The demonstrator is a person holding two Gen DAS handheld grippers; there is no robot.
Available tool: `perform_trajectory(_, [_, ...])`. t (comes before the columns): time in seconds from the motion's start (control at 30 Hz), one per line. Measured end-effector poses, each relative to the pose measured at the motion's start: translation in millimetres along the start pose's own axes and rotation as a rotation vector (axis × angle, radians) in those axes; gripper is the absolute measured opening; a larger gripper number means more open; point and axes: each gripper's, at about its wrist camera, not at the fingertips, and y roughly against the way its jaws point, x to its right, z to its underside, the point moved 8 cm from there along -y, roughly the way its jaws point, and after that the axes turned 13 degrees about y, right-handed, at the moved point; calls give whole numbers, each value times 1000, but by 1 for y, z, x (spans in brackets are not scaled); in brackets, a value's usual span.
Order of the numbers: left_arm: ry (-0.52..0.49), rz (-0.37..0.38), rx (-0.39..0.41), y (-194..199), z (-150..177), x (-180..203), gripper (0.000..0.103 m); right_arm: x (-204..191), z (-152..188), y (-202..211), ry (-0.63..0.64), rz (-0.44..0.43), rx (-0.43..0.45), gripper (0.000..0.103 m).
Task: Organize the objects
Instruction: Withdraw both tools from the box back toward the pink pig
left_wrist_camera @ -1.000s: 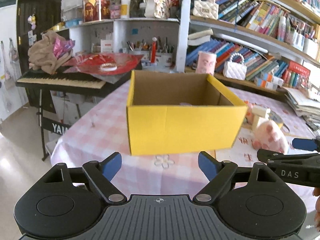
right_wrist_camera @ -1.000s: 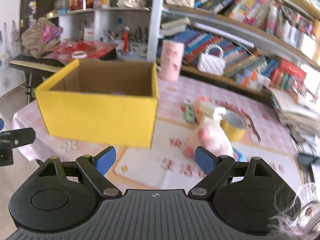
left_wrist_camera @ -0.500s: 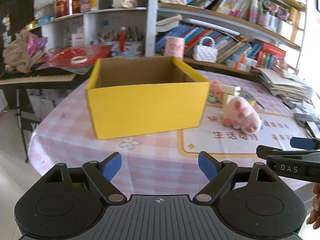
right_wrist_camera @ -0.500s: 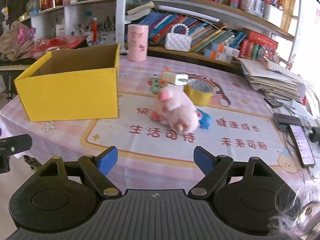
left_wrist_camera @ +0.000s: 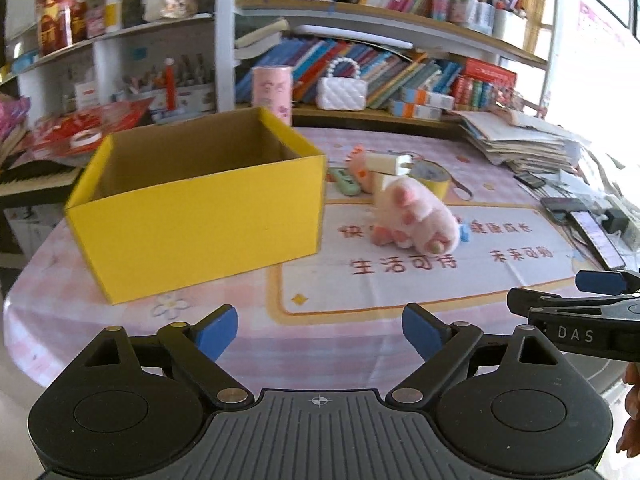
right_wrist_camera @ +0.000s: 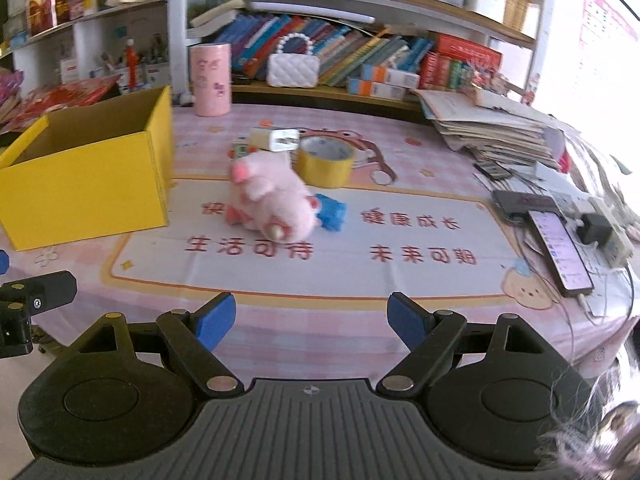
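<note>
Two grippers hang over the near edge of the bench, and both hold nothing. The left gripper (left_wrist_camera: 320, 330) is spread wide and its jaws are opening more, with only the pink cloth showing between them. The right gripper (right_wrist_camera: 311, 320) is spread too, and nothing is between its blue pads.

Out past them, near the middle of the bench, lies the pink plush toy (right_wrist_camera: 270, 202). It is soft and round, so it could squish and slip out if the pads only catch its fluff. A small blue thing (right_wrist_camera: 330, 210) sits touching it on the right and might get dragged along.

Just behind the toy are the yellow tape roll (right_wrist_camera: 325, 162) and a white plug block (right_wrist_camera: 275, 139). A bump could knock them away, and the roll could roll off.

The yellow box (left_wrist_camera: 200, 204) stands open toward the left edge of the bench. It looks light, so a push from a gripper could slide it.

Phones and wires (right_wrist_camera: 560, 240) lie by the right edge, and a wide swing could snag them.
</note>
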Motion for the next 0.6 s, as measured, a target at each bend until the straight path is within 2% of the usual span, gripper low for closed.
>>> perform_trajectory(0.27, [-44, 41, -31, -25, -3, 36, 93, 35, 6, -15, -31, 35, -36, 83])
perform_trajectory(0.6, [-37, 32, -30, -56, -20, 63, 95, 63, -8, -47, -18, 16, -46, 83])
